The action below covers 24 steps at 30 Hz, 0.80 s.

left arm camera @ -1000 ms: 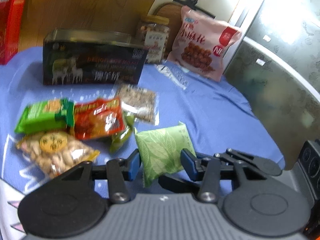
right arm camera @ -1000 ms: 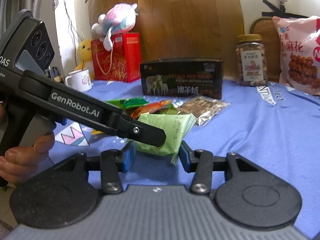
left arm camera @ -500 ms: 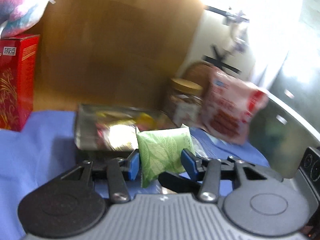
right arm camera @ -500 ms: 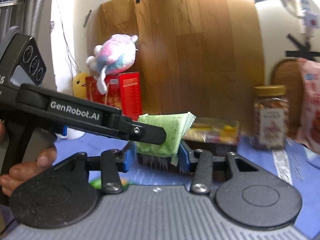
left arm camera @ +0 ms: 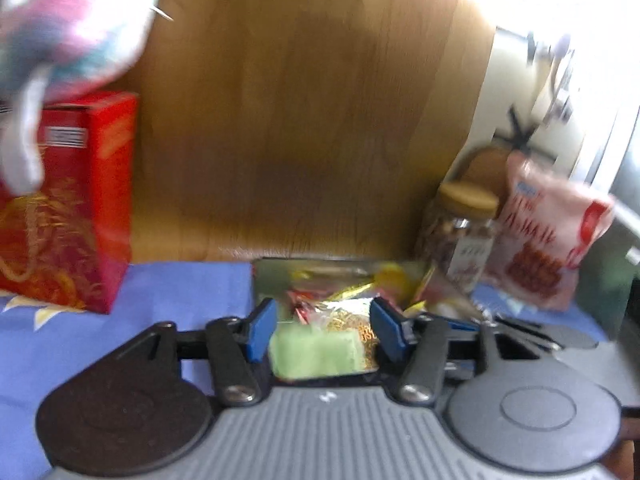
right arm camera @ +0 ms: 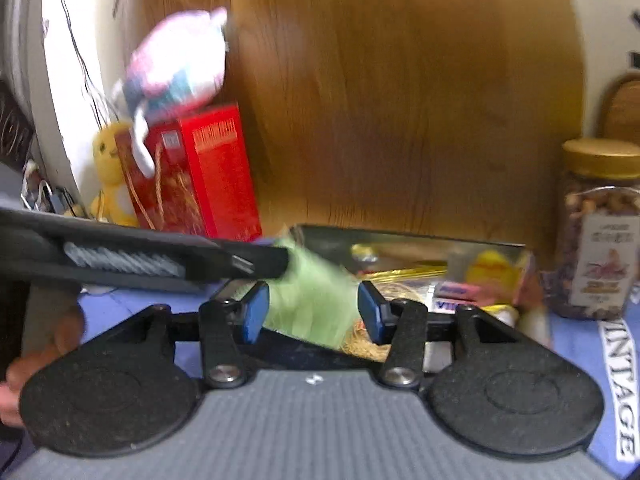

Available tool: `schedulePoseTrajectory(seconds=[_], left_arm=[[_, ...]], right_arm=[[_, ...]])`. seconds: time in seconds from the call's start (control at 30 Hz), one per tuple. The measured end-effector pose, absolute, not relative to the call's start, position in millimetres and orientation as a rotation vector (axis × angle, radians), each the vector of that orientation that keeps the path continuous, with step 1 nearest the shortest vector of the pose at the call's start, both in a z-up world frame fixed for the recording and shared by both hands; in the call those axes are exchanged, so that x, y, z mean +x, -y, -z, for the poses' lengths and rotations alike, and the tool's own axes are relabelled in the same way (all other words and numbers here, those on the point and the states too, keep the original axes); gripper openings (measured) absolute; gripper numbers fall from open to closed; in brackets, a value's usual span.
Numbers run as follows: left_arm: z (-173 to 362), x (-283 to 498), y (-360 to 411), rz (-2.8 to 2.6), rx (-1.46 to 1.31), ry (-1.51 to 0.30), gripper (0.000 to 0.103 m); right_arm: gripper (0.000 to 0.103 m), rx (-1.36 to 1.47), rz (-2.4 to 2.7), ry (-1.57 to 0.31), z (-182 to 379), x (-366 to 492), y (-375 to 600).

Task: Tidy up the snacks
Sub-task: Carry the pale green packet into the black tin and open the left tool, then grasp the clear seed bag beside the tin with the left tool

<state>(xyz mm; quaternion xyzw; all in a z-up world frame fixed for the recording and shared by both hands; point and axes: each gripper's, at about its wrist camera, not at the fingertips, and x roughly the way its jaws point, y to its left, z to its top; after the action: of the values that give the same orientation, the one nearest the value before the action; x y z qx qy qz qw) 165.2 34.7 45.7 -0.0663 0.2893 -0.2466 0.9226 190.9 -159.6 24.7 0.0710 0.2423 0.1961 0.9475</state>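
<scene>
Motion-blurred green packet, its print unreadable; plush toy cut off left.

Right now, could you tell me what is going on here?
A person is sorting snacks with a tool in each hand. The green packet sits between the fingers of the left tool and the right tool, at the open box. The left tool's jaws have just been opening; its pads stand clear of the packet.

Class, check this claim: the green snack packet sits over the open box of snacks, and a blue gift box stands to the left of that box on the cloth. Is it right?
Not quite. The gift box is red, not blue, as the right wrist view shows. The rest holds: the green snack packet sits over the open box of snacks, with the gift box to its left on the cloth.
</scene>
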Motion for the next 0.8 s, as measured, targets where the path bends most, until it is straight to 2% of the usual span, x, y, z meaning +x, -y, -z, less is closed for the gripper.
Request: schedulePoseTrajectory(seconds=[0.23, 0.43, 0.8], left_arm=[[-32.2, 127.2, -59.4, 0.561, -0.183, -0.645, 0.053], [-5.8, 114.2, -24.1, 0.658, -0.144, -0.723, 0.051], [36.6, 157.4, 43.7, 0.668, -0.16, -0.904, 0.051]], right_arm=[[0.052, 0.309, -0.312, -0.447, -14.7, 129.2, 220.7], [0.051, 0.506, -0.151, -0.583, 18.2, 112.9, 279.9], [0.05, 0.705, -0.152, -0.642, 54.3, 121.1, 298.8]])
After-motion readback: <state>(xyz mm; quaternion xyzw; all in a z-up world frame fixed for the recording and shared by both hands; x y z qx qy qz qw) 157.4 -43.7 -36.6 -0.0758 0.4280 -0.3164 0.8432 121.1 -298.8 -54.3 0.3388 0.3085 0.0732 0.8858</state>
